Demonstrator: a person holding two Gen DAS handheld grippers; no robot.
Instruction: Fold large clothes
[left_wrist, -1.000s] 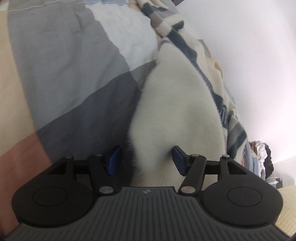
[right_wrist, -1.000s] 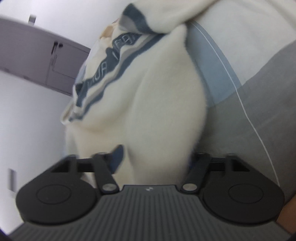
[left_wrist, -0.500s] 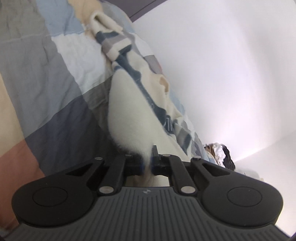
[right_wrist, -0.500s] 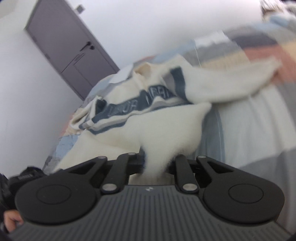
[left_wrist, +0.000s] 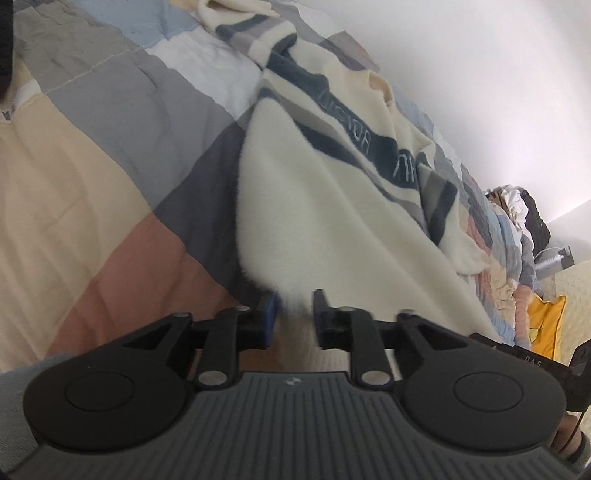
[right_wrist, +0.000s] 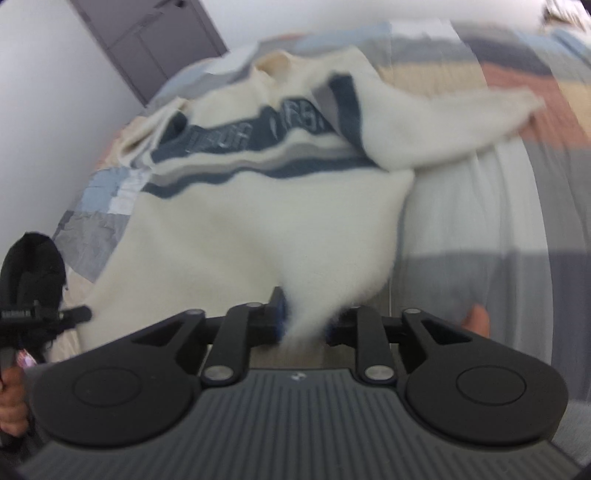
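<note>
Left wrist view: cream sweater (left_wrist: 325, 206) w/ navy and grey stripes lies across a patchwork quilt (left_wrist: 110, 155), running from top centre down to the left gripper (left_wrist: 294, 314). Its fuzzy hem corner sits between the blue pads; jaws are part open and opening, gap visible on the right side of the cloth, so pads don't look to be pressing it. Hem below the pads is hidden behind the gripper body. Lettering on the navy band is too warped to read. Clutter at far right edge is too small to make out.

Right wrist view: blurred. Same sweater (right_wrist: 251, 229) spreads up and left from the right gripper (right_wrist: 304, 317), one sleeve (right_wrist: 443, 122) flung out to the right over the quilt (right_wrist: 480, 221). A tuft of hem sits between the jaws, which are narrow and opening; the right pad is buried in fuzz, so can't tell if it grips. A grey door (right_wrist: 147, 40) shows at top left. Left gripper's tip (right_wrist: 48, 315) pokes in at left edge, a hand (right_wrist: 13, 398) below it, cut off.
</note>
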